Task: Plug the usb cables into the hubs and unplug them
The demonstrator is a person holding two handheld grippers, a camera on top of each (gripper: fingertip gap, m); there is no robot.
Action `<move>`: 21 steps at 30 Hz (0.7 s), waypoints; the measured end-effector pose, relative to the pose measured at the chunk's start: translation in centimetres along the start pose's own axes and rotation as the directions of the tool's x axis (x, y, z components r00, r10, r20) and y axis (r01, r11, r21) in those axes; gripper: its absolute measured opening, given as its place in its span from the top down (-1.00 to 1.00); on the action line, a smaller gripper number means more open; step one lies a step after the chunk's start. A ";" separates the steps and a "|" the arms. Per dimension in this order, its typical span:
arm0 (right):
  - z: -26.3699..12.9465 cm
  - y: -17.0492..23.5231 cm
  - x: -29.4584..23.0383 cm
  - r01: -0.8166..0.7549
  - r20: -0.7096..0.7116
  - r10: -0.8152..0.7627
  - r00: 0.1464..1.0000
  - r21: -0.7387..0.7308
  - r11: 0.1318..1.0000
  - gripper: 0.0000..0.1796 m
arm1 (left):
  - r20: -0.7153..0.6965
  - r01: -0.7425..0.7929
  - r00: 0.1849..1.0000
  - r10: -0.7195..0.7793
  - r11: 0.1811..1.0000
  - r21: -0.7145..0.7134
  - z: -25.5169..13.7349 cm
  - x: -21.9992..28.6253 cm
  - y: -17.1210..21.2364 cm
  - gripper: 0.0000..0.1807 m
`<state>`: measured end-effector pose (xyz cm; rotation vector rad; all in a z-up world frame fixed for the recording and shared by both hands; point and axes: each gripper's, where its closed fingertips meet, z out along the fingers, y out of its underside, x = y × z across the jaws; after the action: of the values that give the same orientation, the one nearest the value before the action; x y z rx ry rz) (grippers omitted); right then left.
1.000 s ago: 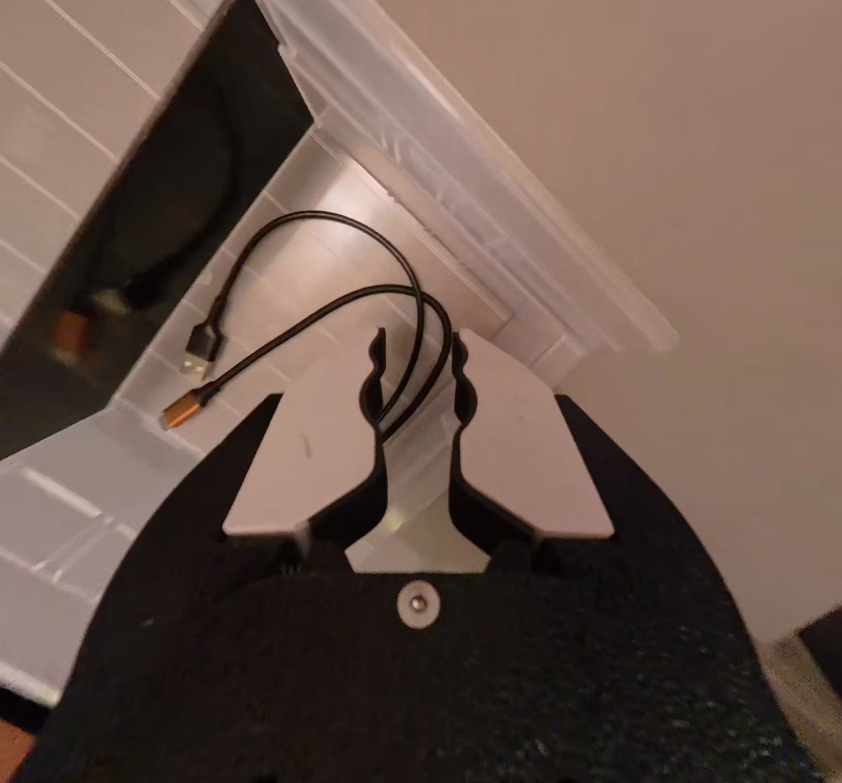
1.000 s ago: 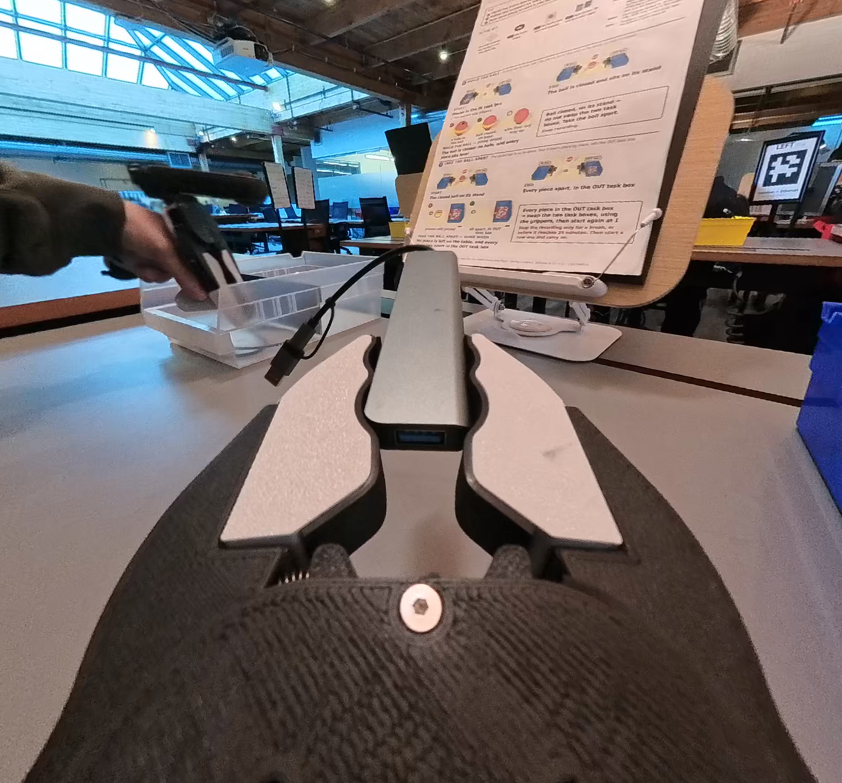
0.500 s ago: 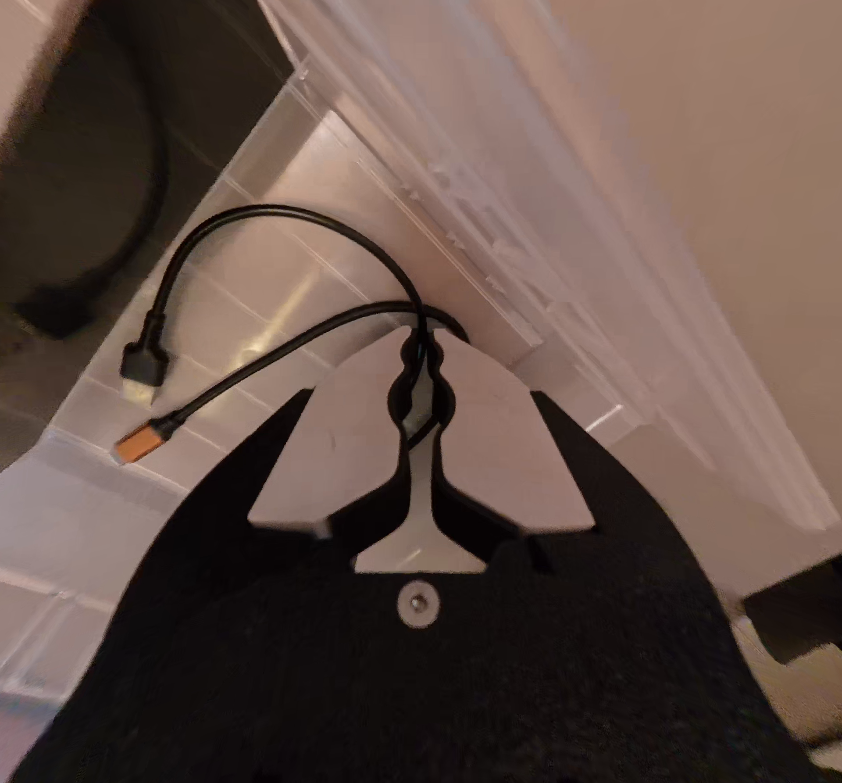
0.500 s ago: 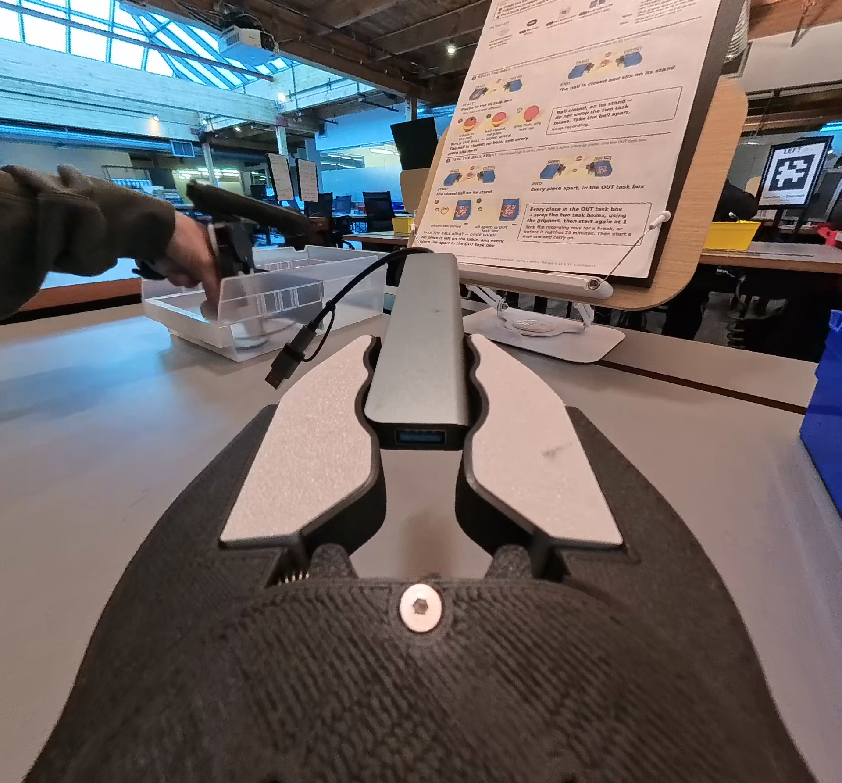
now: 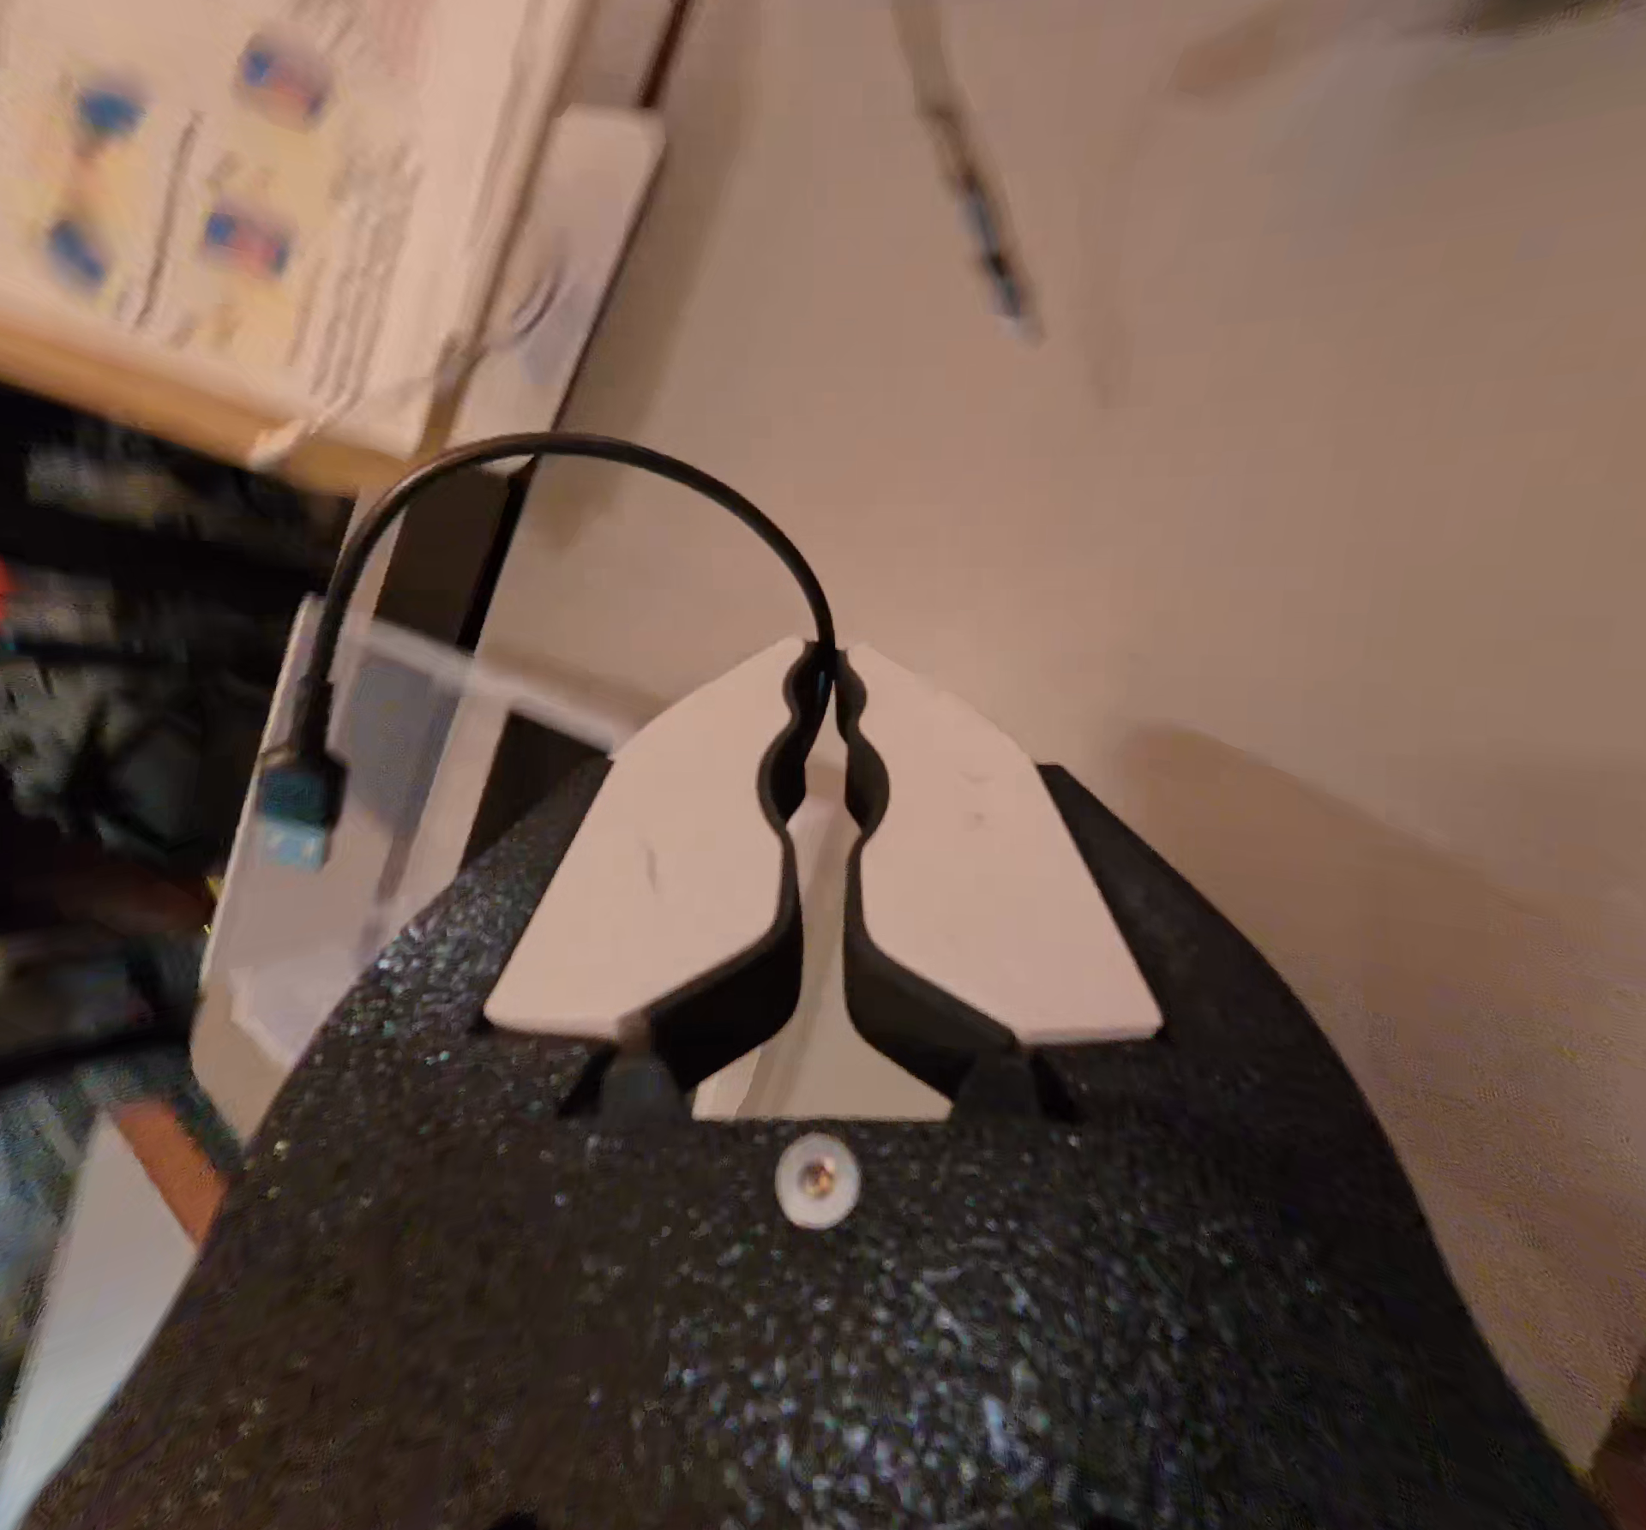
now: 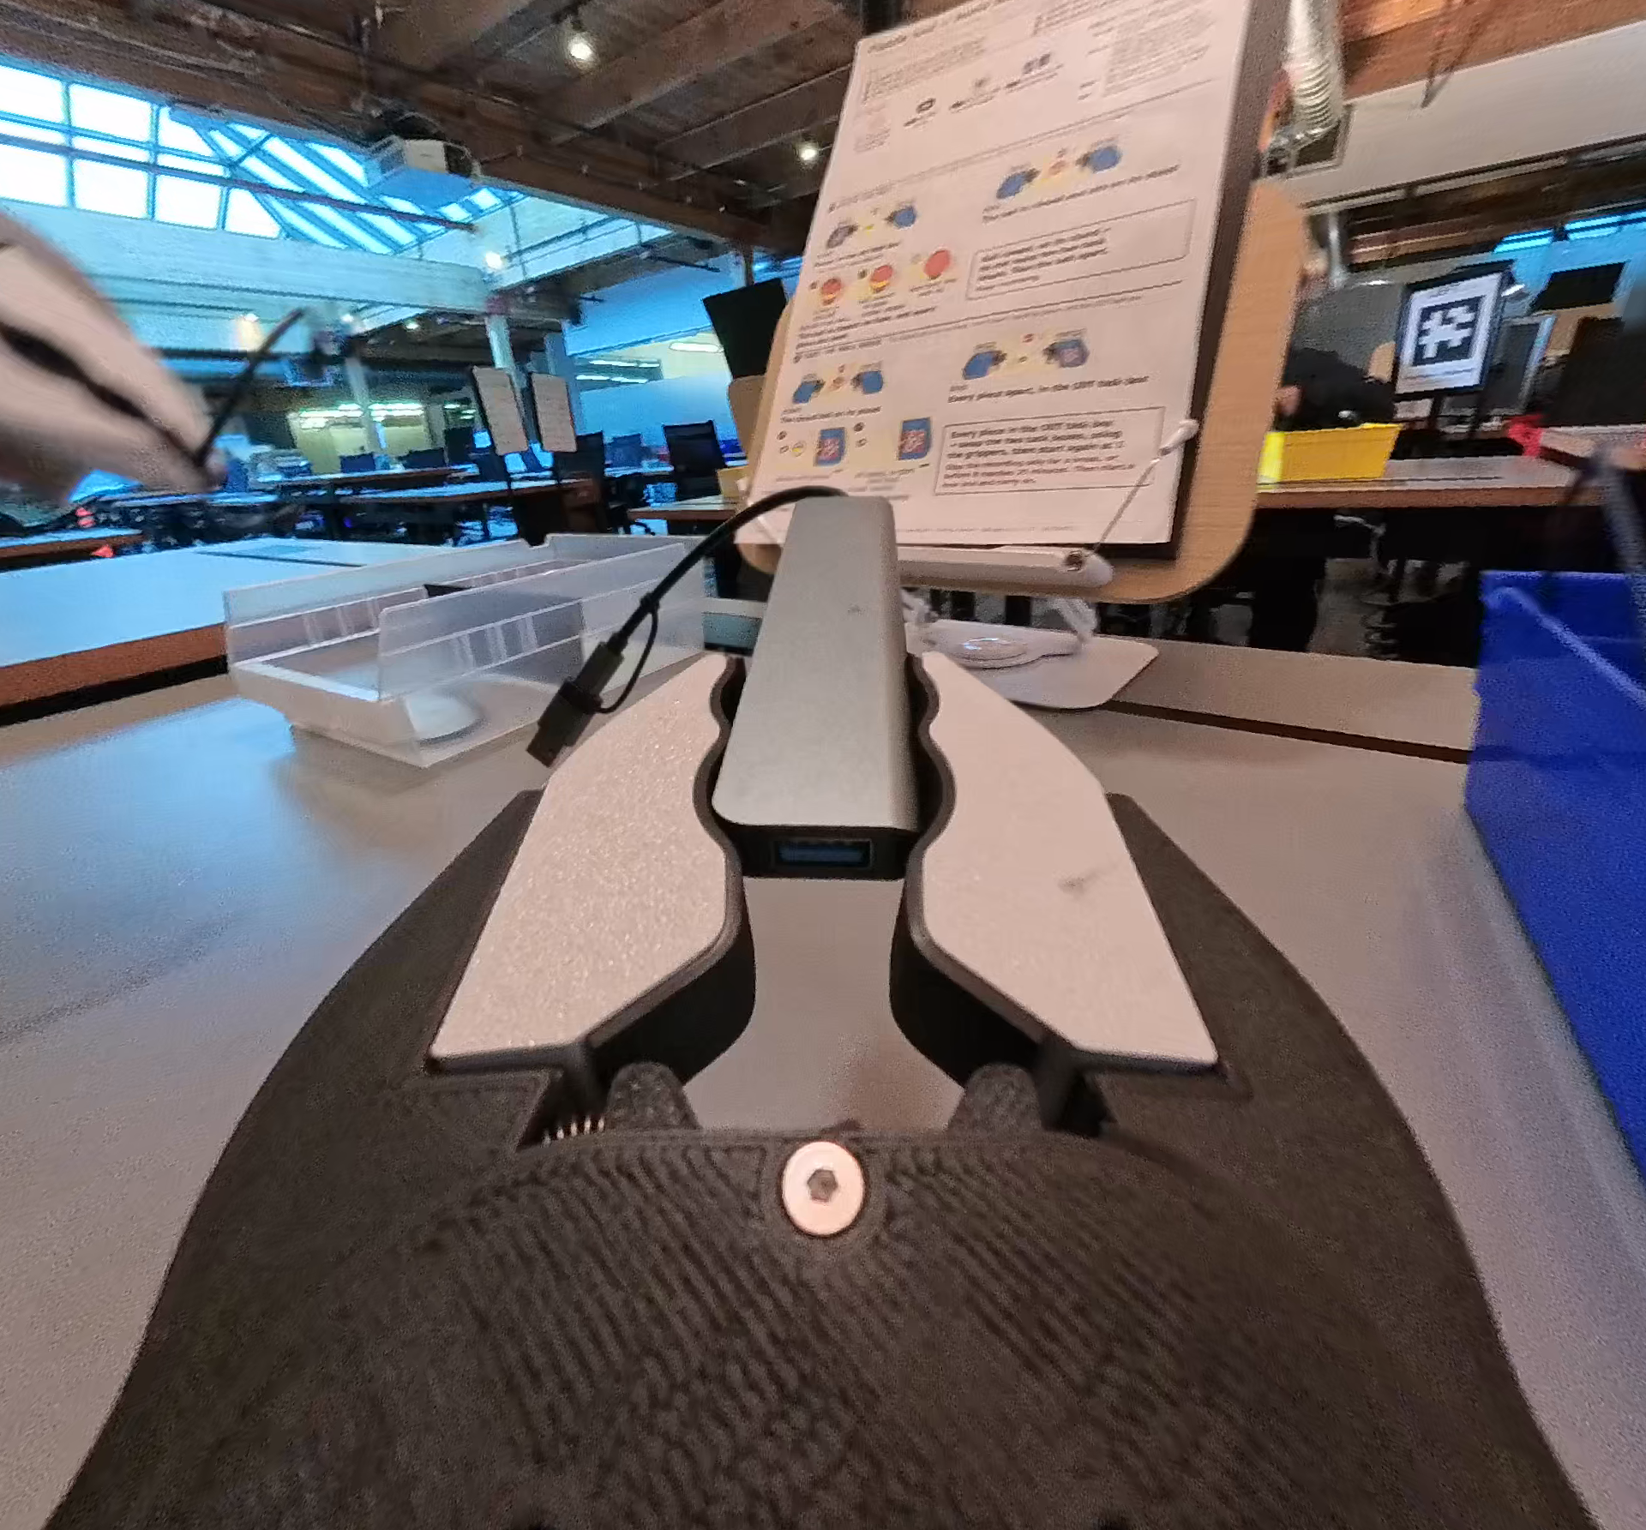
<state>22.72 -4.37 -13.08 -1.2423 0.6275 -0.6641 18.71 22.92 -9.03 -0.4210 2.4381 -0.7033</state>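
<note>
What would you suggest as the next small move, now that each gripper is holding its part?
Probably swing the left gripper toward the hub. It pinches the black cable mid-length, so the plug dangles, while the right gripper holds the hub with its port empty.

Grey table [image 6: 223, 846] bears clear tray [image 6: 356, 668], blue bin [image 6: 1568, 739].

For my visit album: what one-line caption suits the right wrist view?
Right gripper clamps a grey USB hub above the table, its own short cable's plug dangling free.
</note>
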 end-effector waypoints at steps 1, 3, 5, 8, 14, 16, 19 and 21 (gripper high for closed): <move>-0.3 -0.2 0.6 0.003 -0.018 -0.003 1.000 0.005 1.000 0.61 | -0.028 -0.081 0.996 0.082 0.997 0.017 0.9 3.0 -0.7 0.98; -1.0 -0.8 2.0 -0.005 -0.052 0.006 0.999 0.021 1.000 0.61 | -0.081 -0.206 0.975 0.208 0.978 0.031 3.4 8.7 -1.0 0.98; -1.6 -1.3 3.2 -0.013 -0.070 0.015 0.997 0.029 0.999 0.61 | -0.113 -0.337 0.934 0.340 0.941 0.043 5.6 13.3 -0.6 0.98; -2.2 -1.2 3.9 -0.004 -0.058 0.005 0.998 0.015 1.000 0.61 | -0.152 -0.437 0.878 0.454 0.890 0.132 7.4 17.8 -0.3 0.98; -2.2 -0.7 3.2 0.022 -0.002 -0.022 1.000 -0.008 1.000 0.61 | -0.183 -0.418 0.873 0.451 0.888 0.192 8.6 20.5 1.4 0.98; -2.1 -0.2 2.8 0.026 0.017 -0.026 1.000 -0.017 1.000 0.61 | -0.184 -0.377 0.892 0.413 0.904 0.201 8.5 20.5 1.7 0.98; -1.7 0.0 2.1 0.045 0.043 -0.044 0.998 -0.025 0.999 0.61 | -0.196 -0.297 0.925 0.326 0.940 0.166 8.5 20.4 2.4 0.97; -1.7 0.0 1.8 0.065 0.055 -0.064 0.996 -0.028 0.997 0.61 | -0.218 -0.208 0.948 0.232 0.970 0.128 8.3 20.3 2.5 0.93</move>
<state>22.66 -6.76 -13.58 -1.3081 0.5561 -0.6750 7.16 12.90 -25.00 -0.0231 2.5972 -0.8149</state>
